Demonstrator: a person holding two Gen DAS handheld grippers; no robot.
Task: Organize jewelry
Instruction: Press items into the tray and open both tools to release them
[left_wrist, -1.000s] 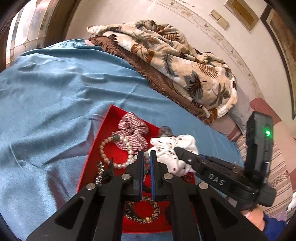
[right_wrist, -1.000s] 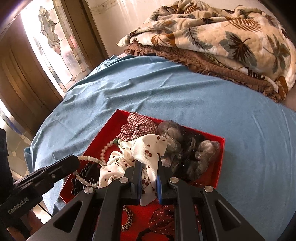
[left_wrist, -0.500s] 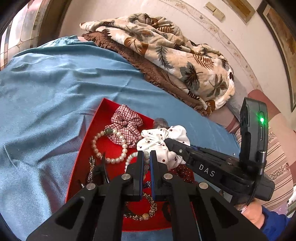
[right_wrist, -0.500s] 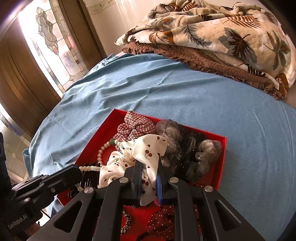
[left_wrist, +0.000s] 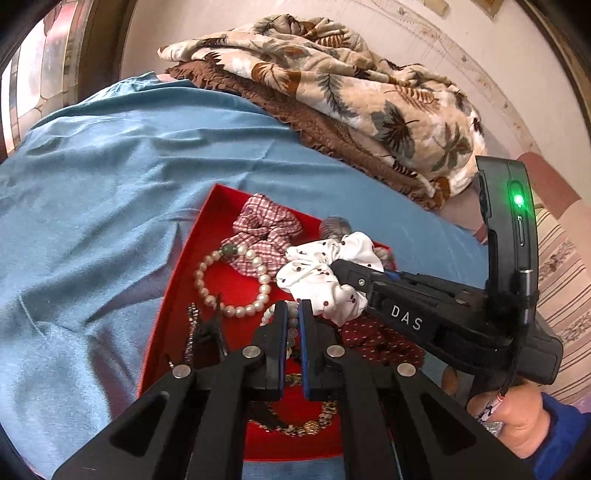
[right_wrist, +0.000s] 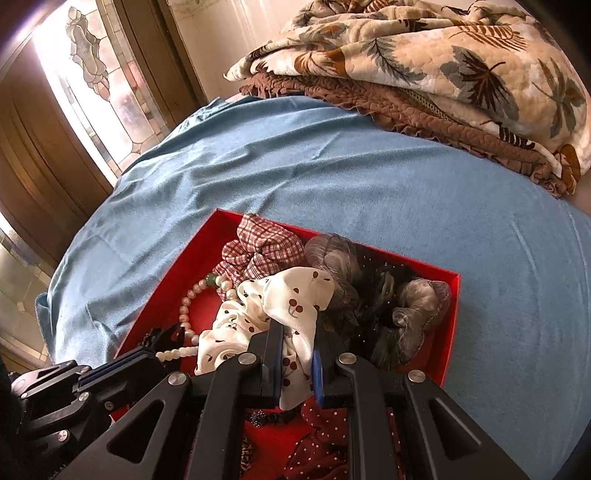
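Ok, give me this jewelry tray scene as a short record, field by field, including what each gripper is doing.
surface: blue bedsheet
container: red tray
held item: white cherry-print scrunchie
right gripper: shut on that scrunchie
left gripper: shut, holding nothing, above the tray
other contents: pearl bracelet, plaid scrunchie, grey scrunchie, dark red dotted scrunchie
background: folded leaf-print quilt

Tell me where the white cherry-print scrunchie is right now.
The white cherry-print scrunchie is pinched in the right gripper over the middle of the red tray, between the plaid scrunchie and the grey scrunchie.
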